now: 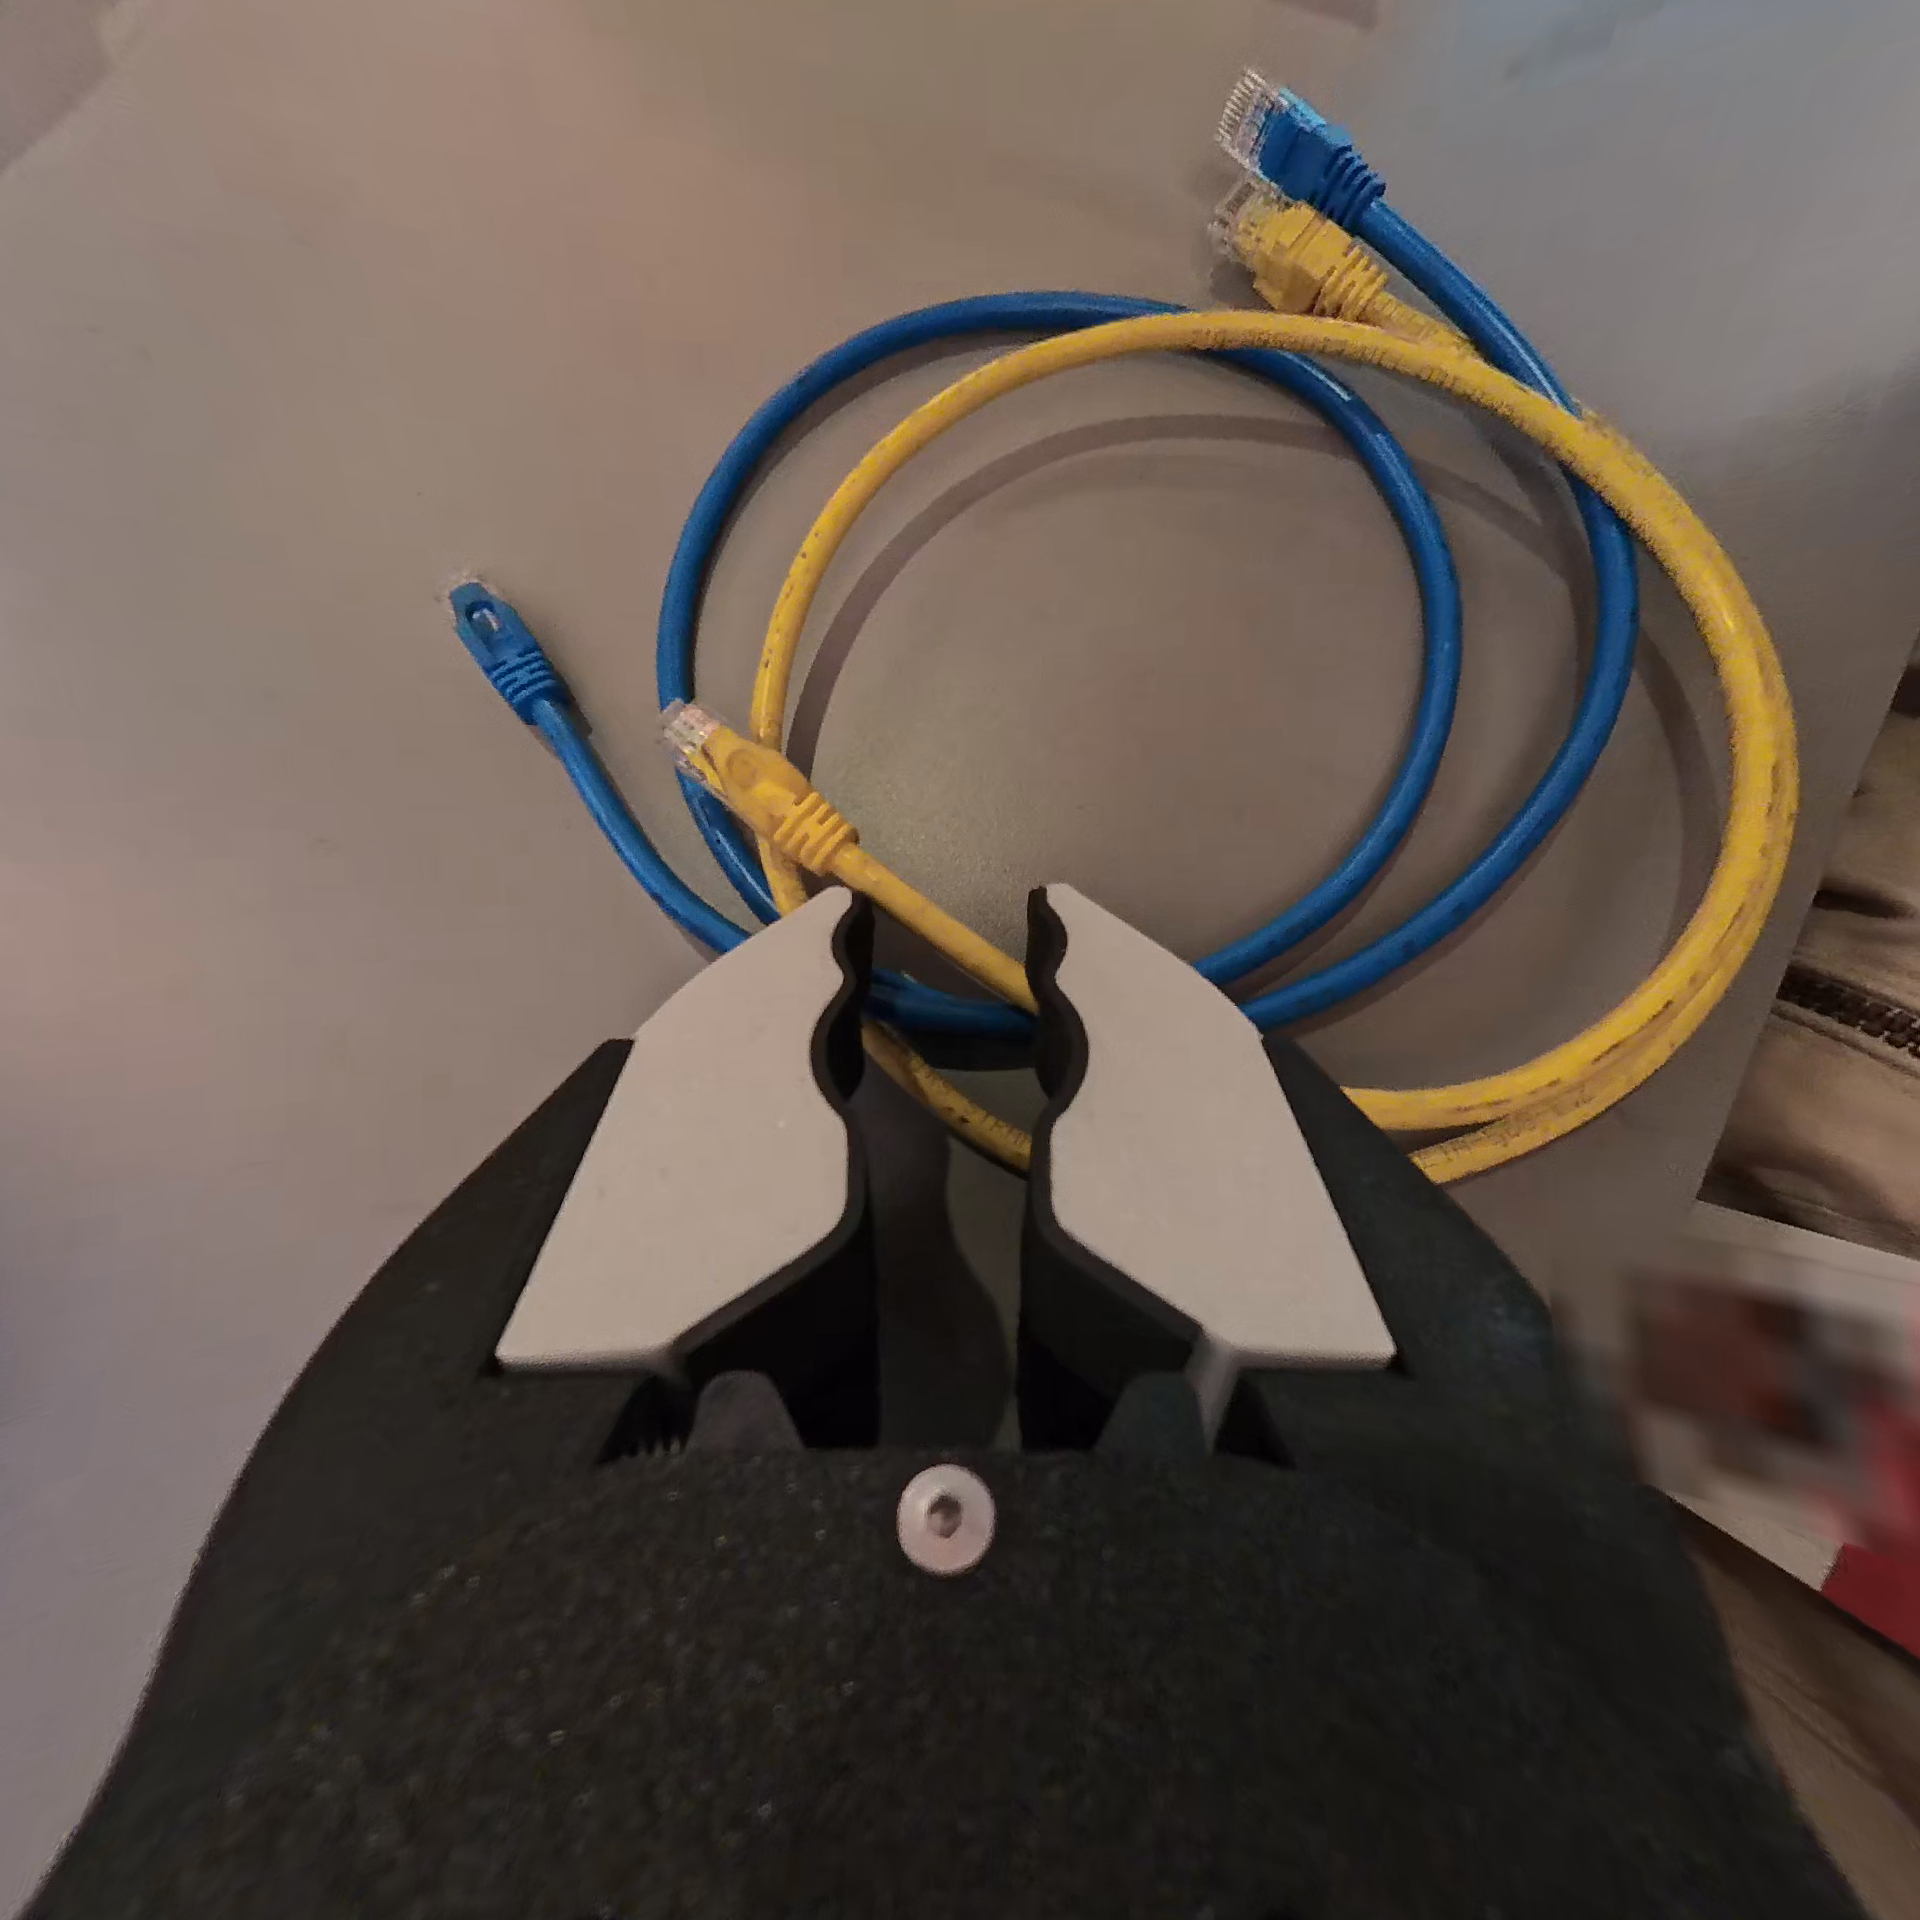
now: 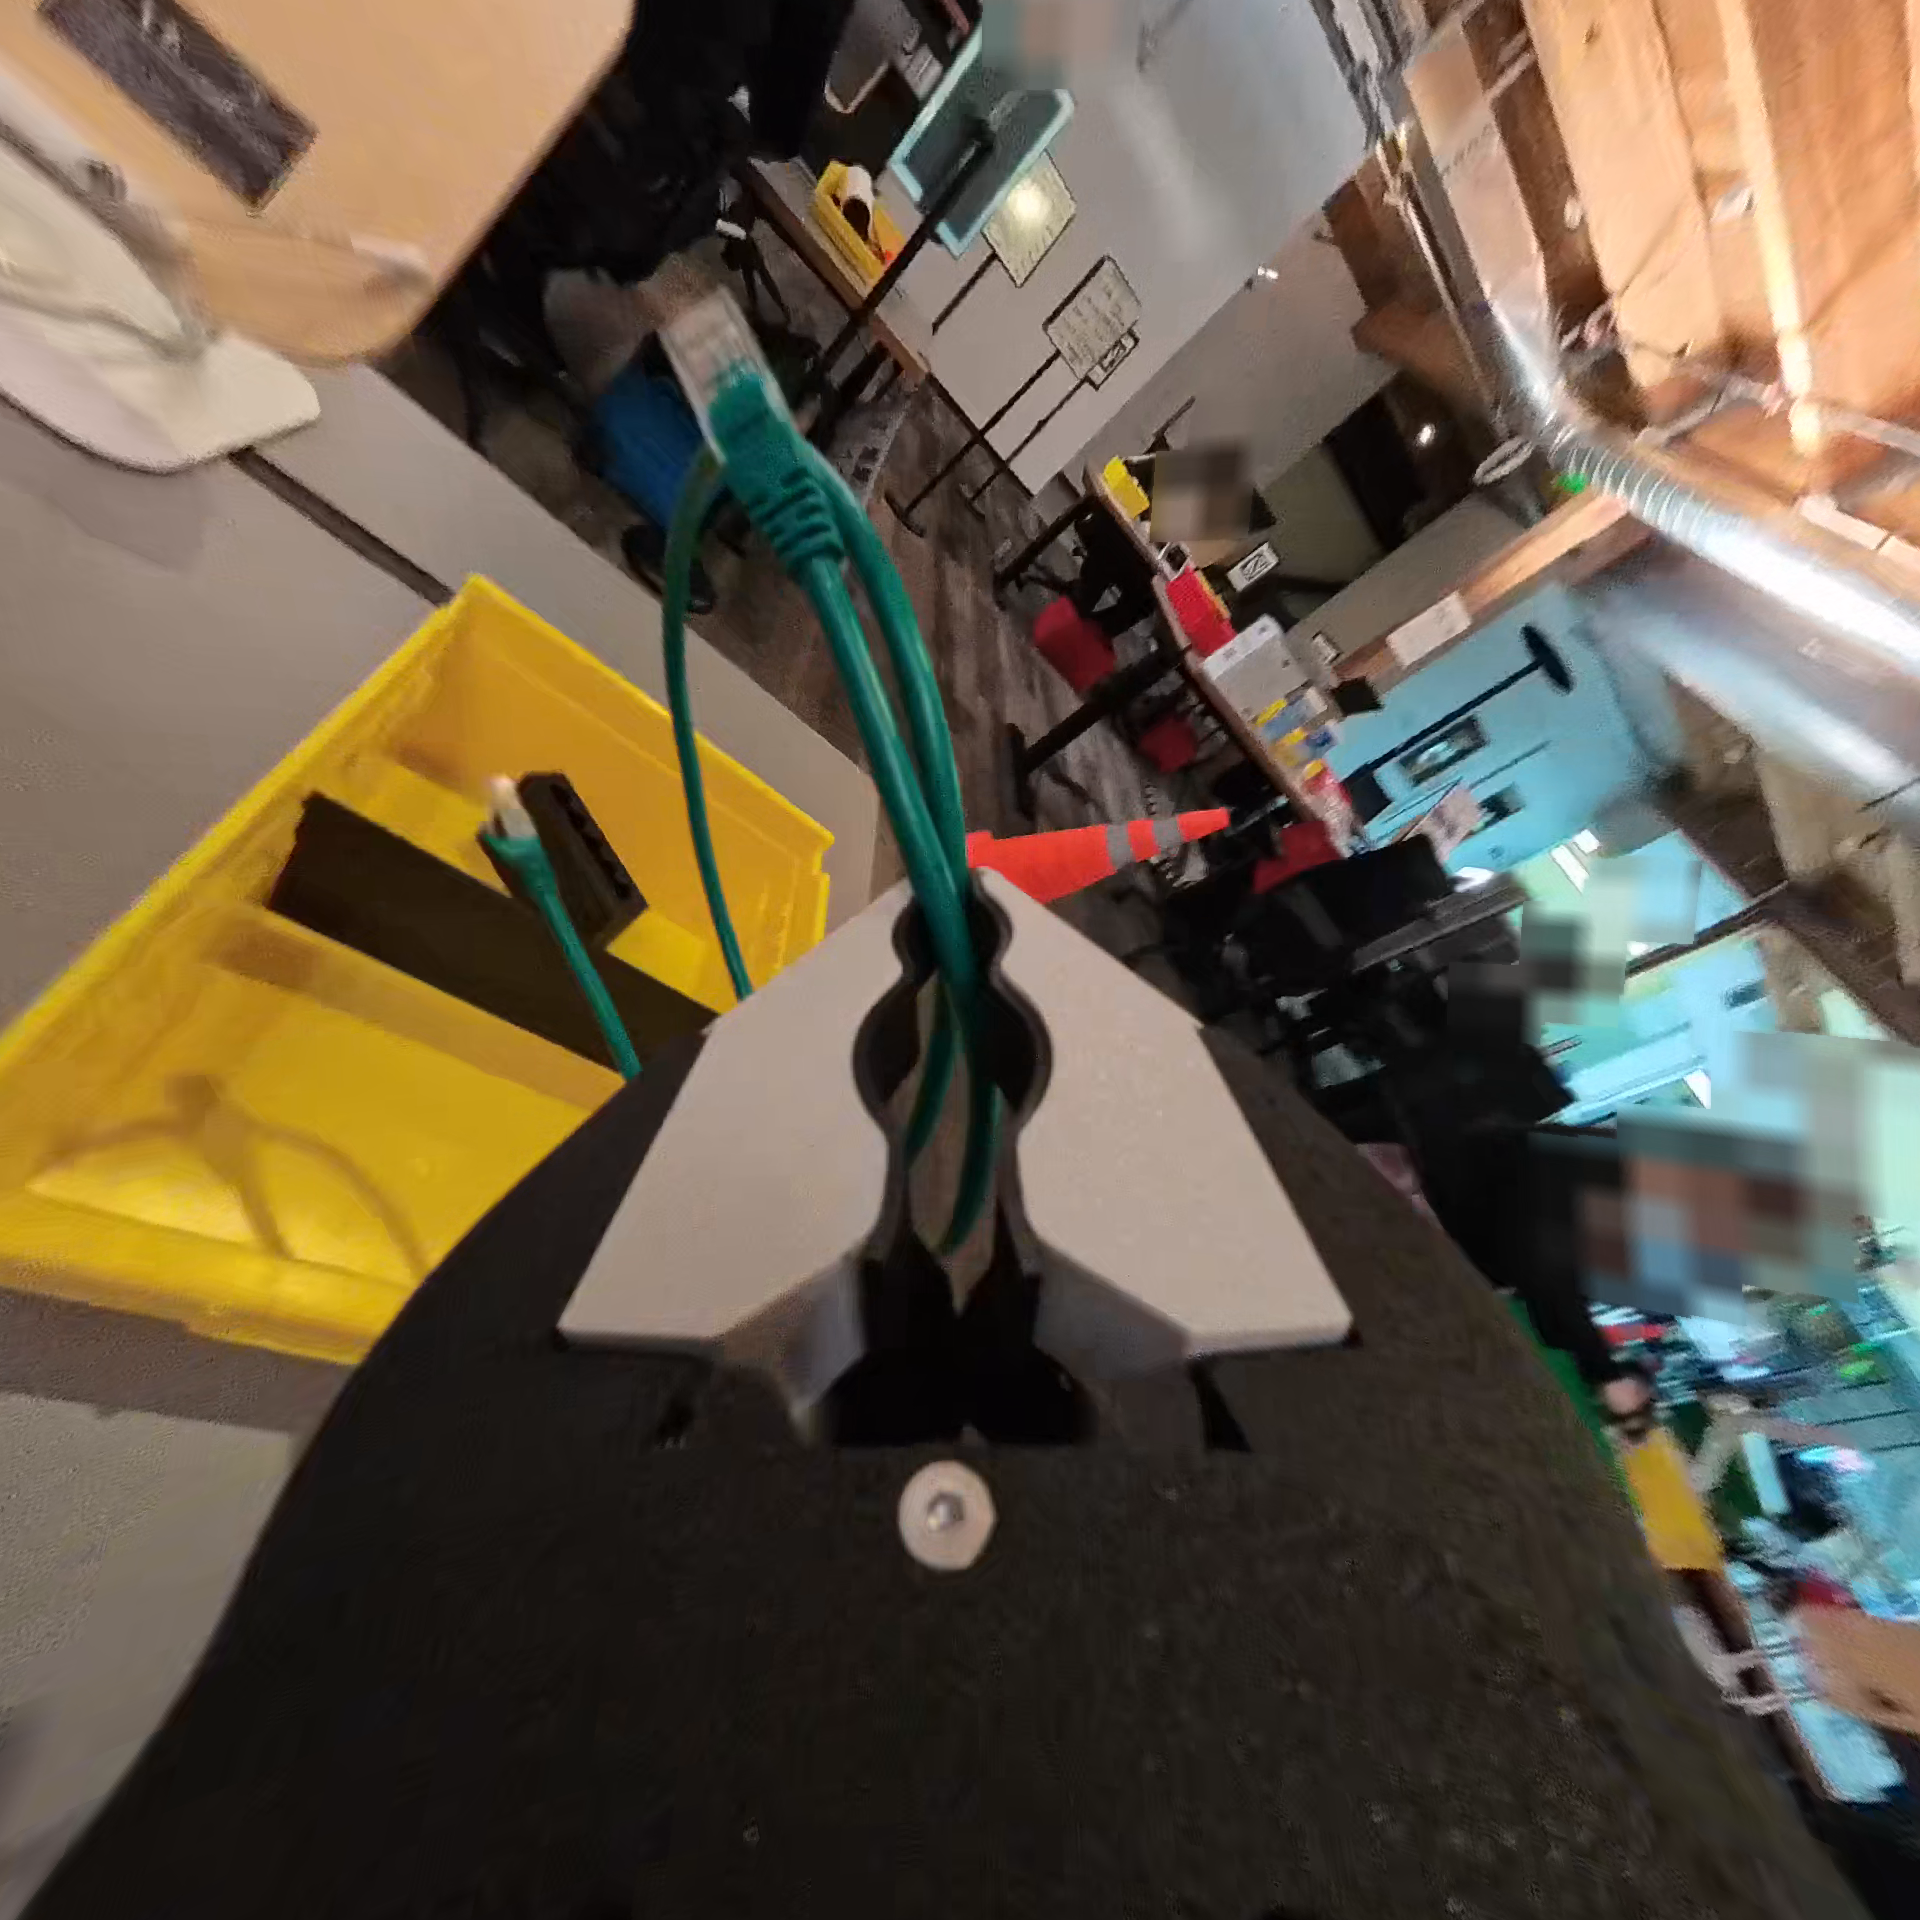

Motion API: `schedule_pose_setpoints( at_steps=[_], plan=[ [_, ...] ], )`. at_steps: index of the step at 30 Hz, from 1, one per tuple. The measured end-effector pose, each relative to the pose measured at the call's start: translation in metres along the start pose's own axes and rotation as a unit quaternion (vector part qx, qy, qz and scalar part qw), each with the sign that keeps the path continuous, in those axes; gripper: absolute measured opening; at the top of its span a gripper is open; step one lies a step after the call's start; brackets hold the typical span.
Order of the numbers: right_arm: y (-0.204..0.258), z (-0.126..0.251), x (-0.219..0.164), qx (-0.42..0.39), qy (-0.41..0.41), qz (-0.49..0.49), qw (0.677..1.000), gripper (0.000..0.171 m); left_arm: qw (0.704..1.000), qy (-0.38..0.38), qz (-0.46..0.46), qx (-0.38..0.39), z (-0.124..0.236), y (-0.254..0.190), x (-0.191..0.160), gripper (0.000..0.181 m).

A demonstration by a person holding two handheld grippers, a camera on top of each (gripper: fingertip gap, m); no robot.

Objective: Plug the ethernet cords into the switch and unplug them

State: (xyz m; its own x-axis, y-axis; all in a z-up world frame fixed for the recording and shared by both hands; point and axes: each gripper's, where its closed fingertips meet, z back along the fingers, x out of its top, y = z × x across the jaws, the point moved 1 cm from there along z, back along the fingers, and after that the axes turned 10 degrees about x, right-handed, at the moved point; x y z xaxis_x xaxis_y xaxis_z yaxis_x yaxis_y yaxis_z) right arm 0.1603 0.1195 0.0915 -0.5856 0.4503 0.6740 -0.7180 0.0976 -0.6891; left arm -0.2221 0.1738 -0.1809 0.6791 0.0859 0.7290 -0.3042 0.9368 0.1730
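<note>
In the left wrist view a blue ethernet cord (image 1: 1060, 322) and a yellow ethernet cord (image 1: 1704, 582) lie coiled together on a grey table. Their plugs rest at the top right (image 1: 1288, 135) and at the left (image 1: 499, 644). My left gripper (image 1: 945, 914) is open just above the coils, with the yellow cord's near plug (image 1: 758, 779) right ahead of the fingertips. In the right wrist view my right gripper (image 2: 951, 894) is shut on a doubled green ethernet cord (image 2: 883, 665), held up in the air. One green plug (image 2: 727, 364) points up. The black switch (image 2: 582, 862) lies in a yellow bin.
The yellow bin (image 2: 644, 707) sits on the grey table at the left of the right wrist view, with the green cord's other plug (image 2: 509, 821) hanging by the switch. The table edge and papers (image 1: 1829, 1195) are at the right in the left wrist view. An orange cone (image 2: 1091, 847) stands on the floor beyond. Left tips to right tips: about 45 cm. Between my right fingertips and the black switch (image 2: 582, 862) there is roughly 30 cm.
</note>
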Motion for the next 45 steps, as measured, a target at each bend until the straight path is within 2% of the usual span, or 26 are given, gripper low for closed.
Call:
schedule_pose_setpoints(
  at_steps=[2,3,5,7,13,16,19,22,25,27,32,34,36,39,42,43,45],
  plan=[
    [0.034,-0.019,-0.017,0.011,0.026,0.099,0.995,0.004,1.000,0.000,0.001,-0.001,0.000,0.000,0.000,0.028],
    [0.060,-0.031,-0.032,0.045,0.036,0.142,0.988,0.004,1.000,0.000,0.001,-0.001,0.000,0.000,0.000,0.028],
    [0.099,-0.043,-0.071,0.091,0.092,0.179,0.975,0.004,1.000,0.000,0.001,0.000,0.000,0.000,0.000,0.028],
    [0.123,-0.041,-0.086,0.127,0.100,0.183,0.970,0.004,1.000,0.000,0.002,0.000,0.000,0.000,0.000,0.028],
    [0.156,-0.027,-0.125,0.209,0.174,0.200,0.941,0.004,1.000,0.002,0.013,-0.005,0.000,0.000,0.000,0.029],
    [0.153,-0.041,-0.145,0.210,0.222,0.230,0.924,0.004,1.000,0.002,0.010,-0.005,0.000,0.000,0.000,0.028],
    [0.155,-0.061,-0.153,0.248,0.266,0.204,0.909,0.005,1.000,0.003,0.010,-0.005,0.000,-0.001,0.000,0.028],
    [0.153,-0.063,-0.149,0.289,0.287,0.172,0.897,0.027,1.000,0.002,0.009,-0.004,0.000,-0.001,0.000,0.028],
    [0.144,-0.047,-0.160,0.323,0.330,0.095,0.882,0.048,1.000,0.002,0.010,-0.004,0.000,-0.001,0.000,0.028],
    [0.146,-0.039,-0.153,0.355,0.303,0.022,0.884,0.058,1.000,0.002,0.010,-0.004,0.000,-0.001,0.000,0.028],
    [0.153,-0.025,-0.115,0.366,0.171,-0.098,0.909,0.060,1.000,0.002,0.011,-0.004,0.000,-0.001,0.000,0.029],
    [0.162,-0.010,-0.095,0.376,0.120,-0.151,0.906,0.060,1.000,0.002,0.011,-0.004,0.000,-0.001,0.000,0.028],
    [0.192,0.016,-0.055,0.432,0.031,-0.203,0.878,0.060,1.000,0.002,0.011,-0.004,0.000,-0.001,0.000,0.028],
    [0.263,0.058,-0.008,0.538,-0.053,-0.242,0.806,0.060,1.000,0.002,0.016,-0.009,0.000,0.000,0.000,0.028],
    [0.338,0.095,0.013,0.639,-0.062,-0.213,0.737,0.059,0.999,-0.001,0.030,-0.016,0.002,0.002,0.002,0.028],
    [0.358,0.106,0.017,0.664,-0.058,-0.192,0.721,0.059,0.999,-0.004,0.035,-0.014,0.003,0.005,0.002,0.028],
    [0.390,0.121,0.018,0.690,-0.045,-0.143,0.708,0.057,0.999,-0.016,0.048,-0.007,0.006,0.011,0.006,0.026]
  ],
)
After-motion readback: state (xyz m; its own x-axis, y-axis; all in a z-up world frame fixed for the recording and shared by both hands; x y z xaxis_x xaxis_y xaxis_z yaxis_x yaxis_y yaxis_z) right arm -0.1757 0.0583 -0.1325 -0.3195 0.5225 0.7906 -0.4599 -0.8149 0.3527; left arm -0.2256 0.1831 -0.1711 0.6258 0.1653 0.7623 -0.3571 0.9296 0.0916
